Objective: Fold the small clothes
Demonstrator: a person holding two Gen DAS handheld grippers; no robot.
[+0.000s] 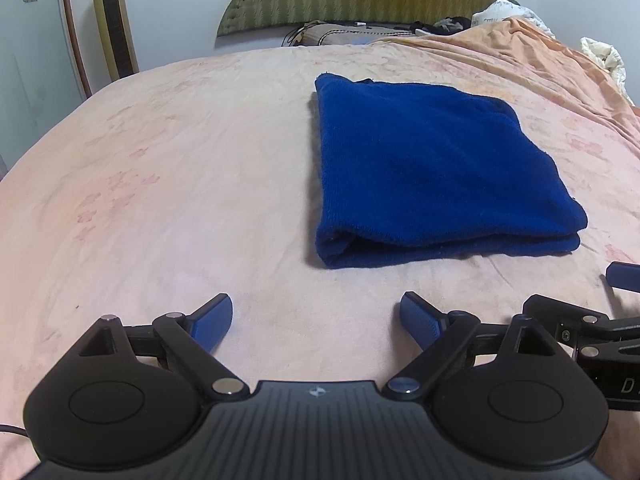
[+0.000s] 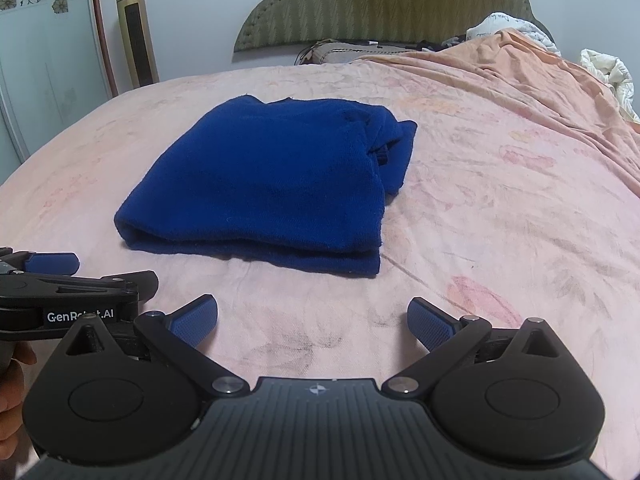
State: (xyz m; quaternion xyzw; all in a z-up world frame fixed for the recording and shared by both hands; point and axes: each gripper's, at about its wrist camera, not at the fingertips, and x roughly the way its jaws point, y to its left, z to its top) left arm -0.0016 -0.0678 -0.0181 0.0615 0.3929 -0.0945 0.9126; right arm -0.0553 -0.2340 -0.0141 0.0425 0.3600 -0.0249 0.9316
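Left gripper (image 1: pixel 316 318), black frame with blue ribbed pads, jaws spread wide, nothing between them, poised over pale pink floral bedsheet (image 1: pixel 160 200); right gripper (image 2: pixel 312 320), same build, jaws likewise wide and empty, just beside left one; folded deep-blue fleece garment (image 1: pixel 432 168) lying flat on sheet ahead of both grippers, apart from pads, folded edge toward cameras, loose layers bunched at its far right corner; beyond, olive padded headboard (image 2: pixel 384 4); gold tower fan (image 2: pixel 136 28) at left wall

White lettering "GenRobot.AI", partly hidden, stands on the left gripper (image 2: pixel 52 264) body in the right-wrist view.
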